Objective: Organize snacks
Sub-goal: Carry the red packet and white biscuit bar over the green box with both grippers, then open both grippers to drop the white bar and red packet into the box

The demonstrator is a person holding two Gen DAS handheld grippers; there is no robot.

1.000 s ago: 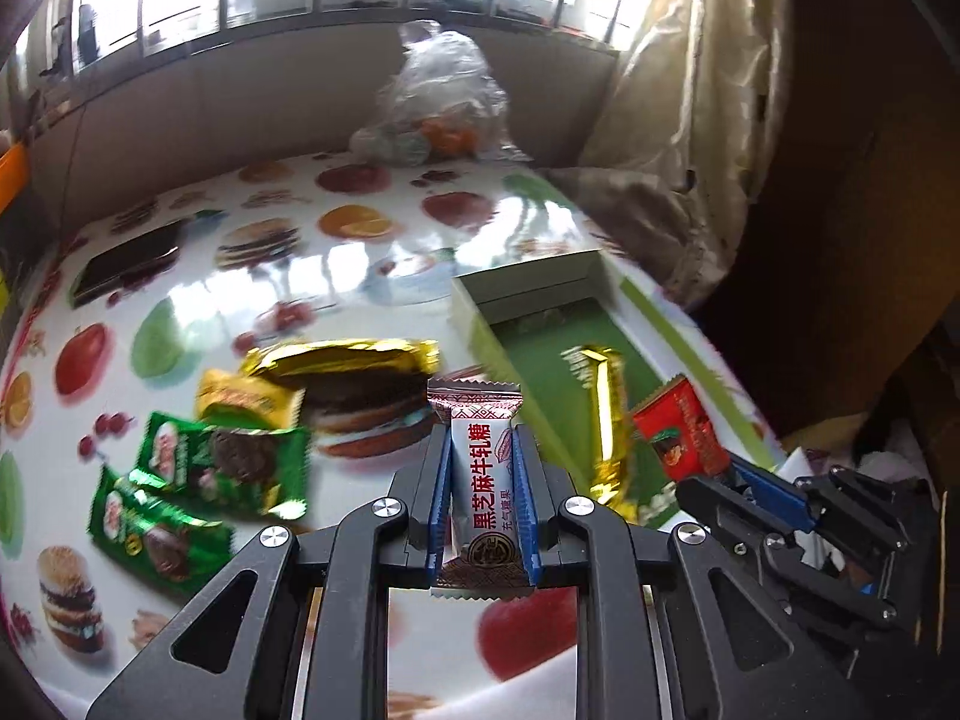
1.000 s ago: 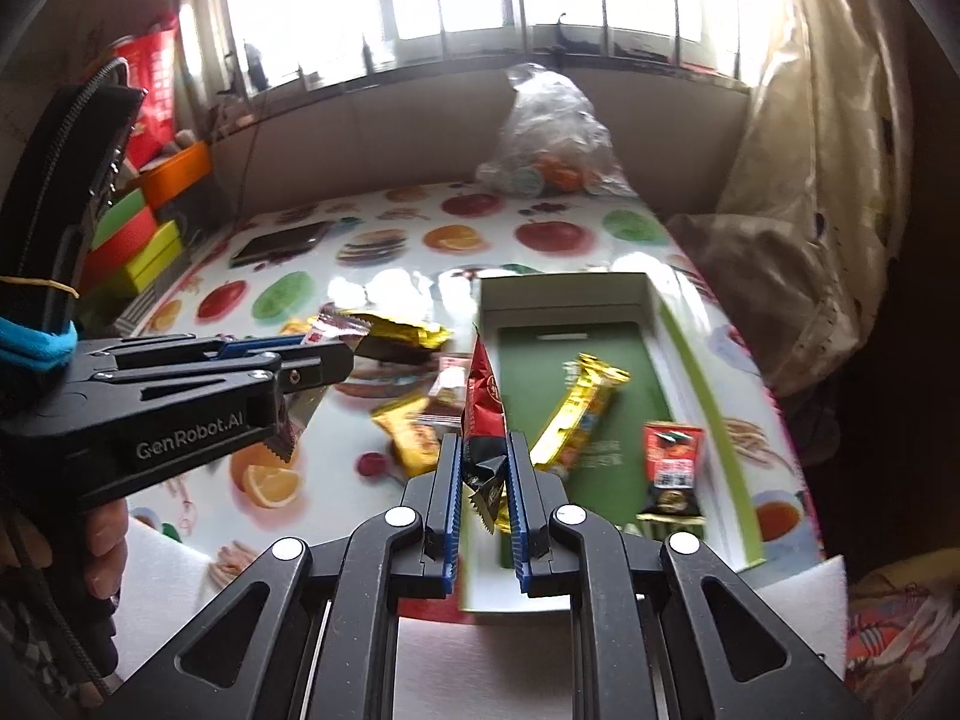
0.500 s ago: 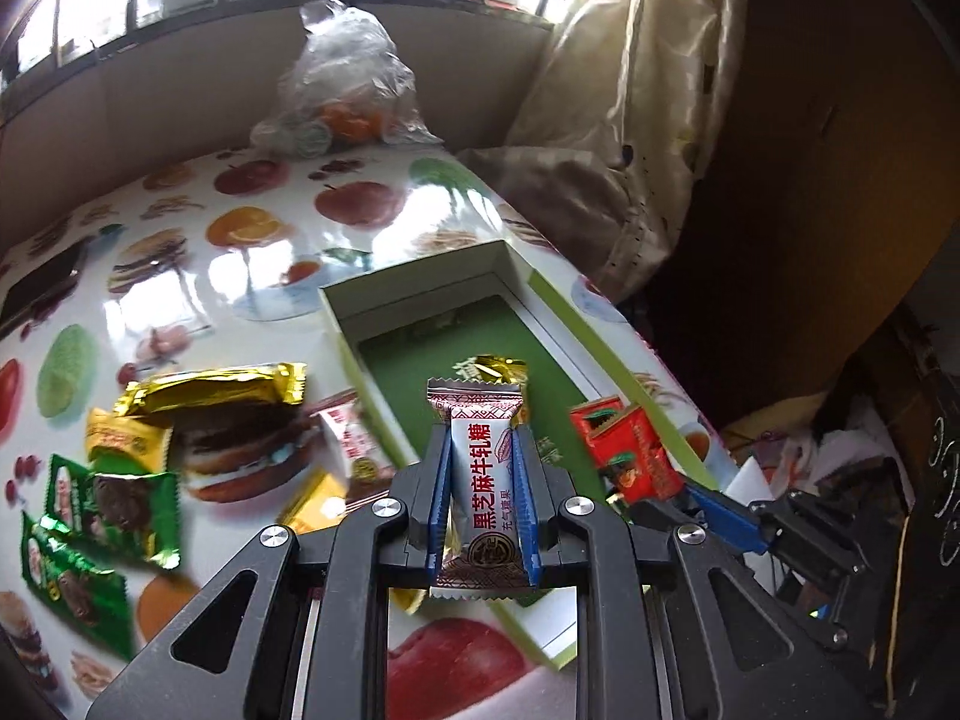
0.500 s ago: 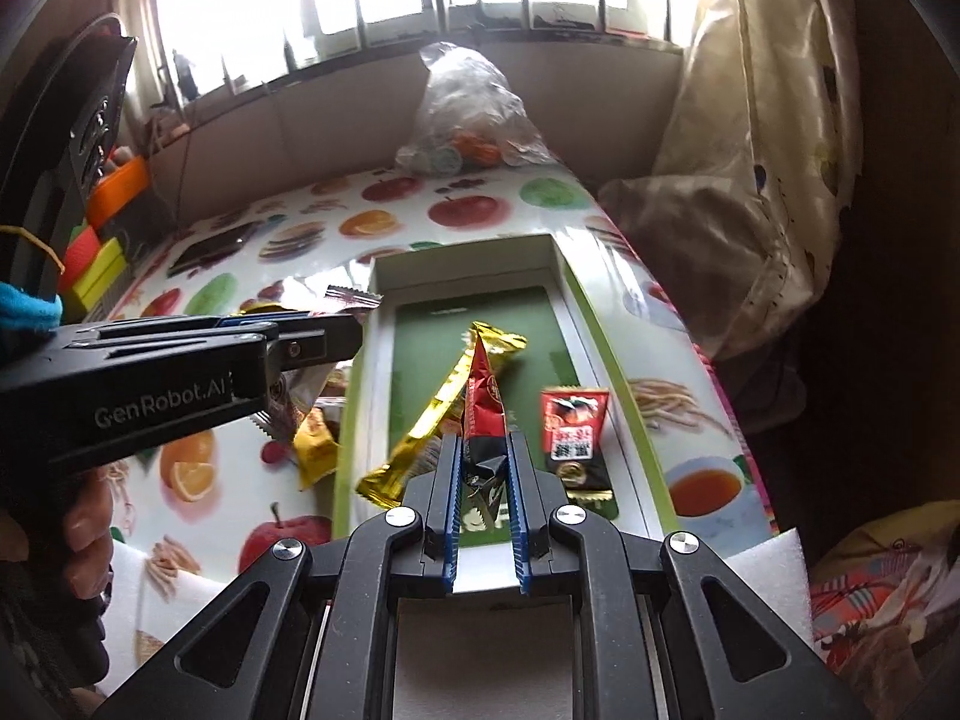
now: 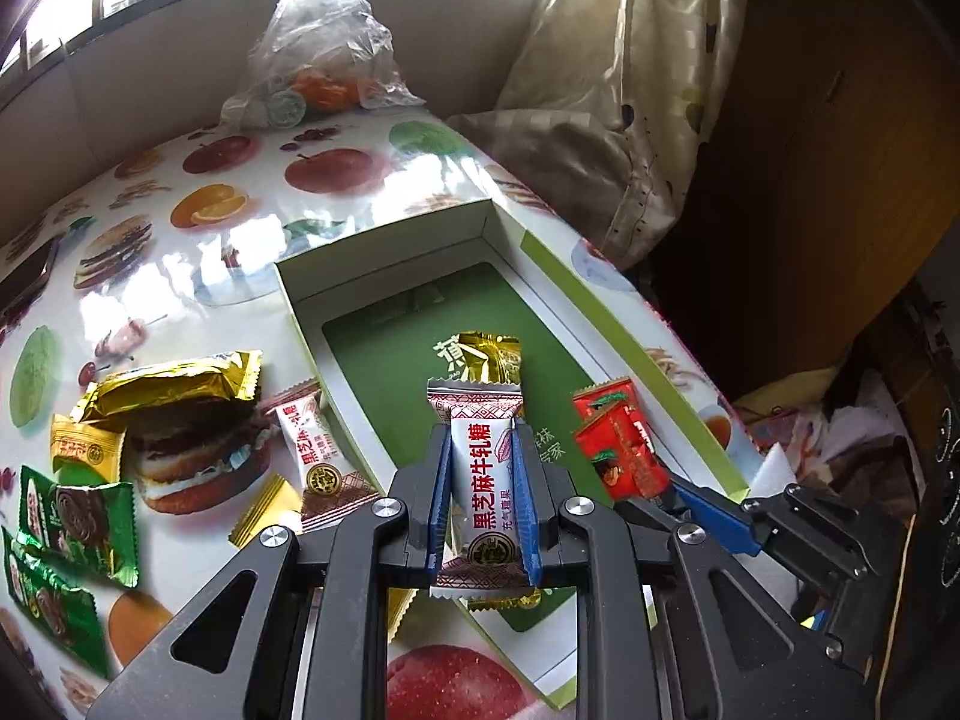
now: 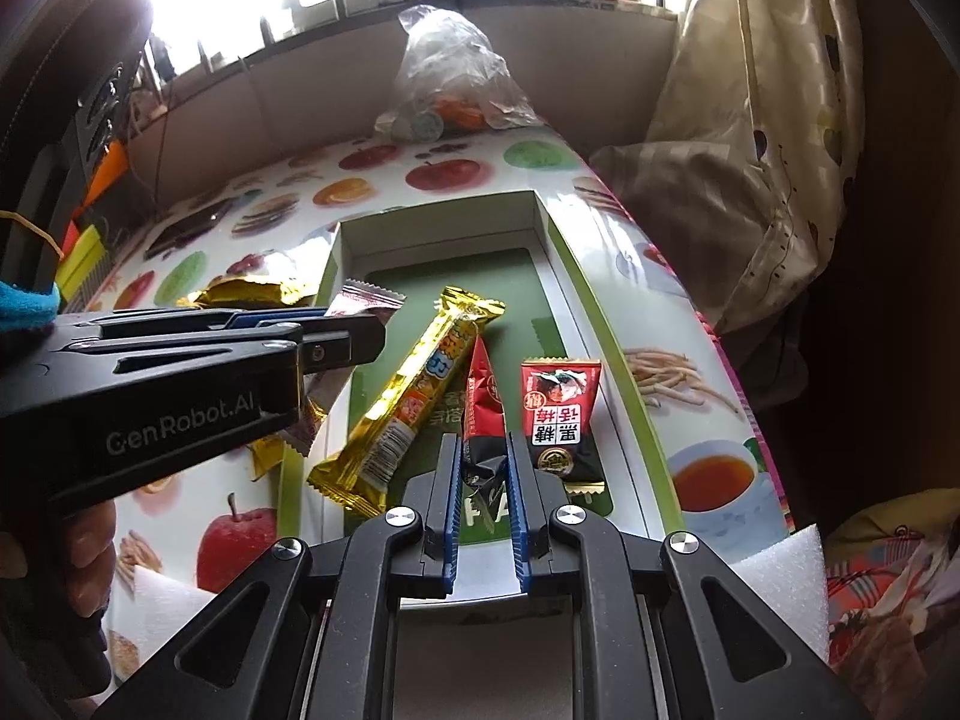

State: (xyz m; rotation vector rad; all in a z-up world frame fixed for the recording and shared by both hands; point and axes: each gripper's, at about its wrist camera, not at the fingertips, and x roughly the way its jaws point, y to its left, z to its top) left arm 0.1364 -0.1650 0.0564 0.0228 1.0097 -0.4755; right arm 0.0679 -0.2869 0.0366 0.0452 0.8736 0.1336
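Both wrist views, angled down, sharing box (image 5: 384,252)

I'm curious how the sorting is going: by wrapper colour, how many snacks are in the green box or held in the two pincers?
Gold: 1, gold bar in the box.
Red: 2, red packet in the box, red stick in the right gripper.
White: 1, white candy in the left gripper.
Total: 4.

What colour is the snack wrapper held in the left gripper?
White with dark red patterned ends, clearest in the left wrist view.
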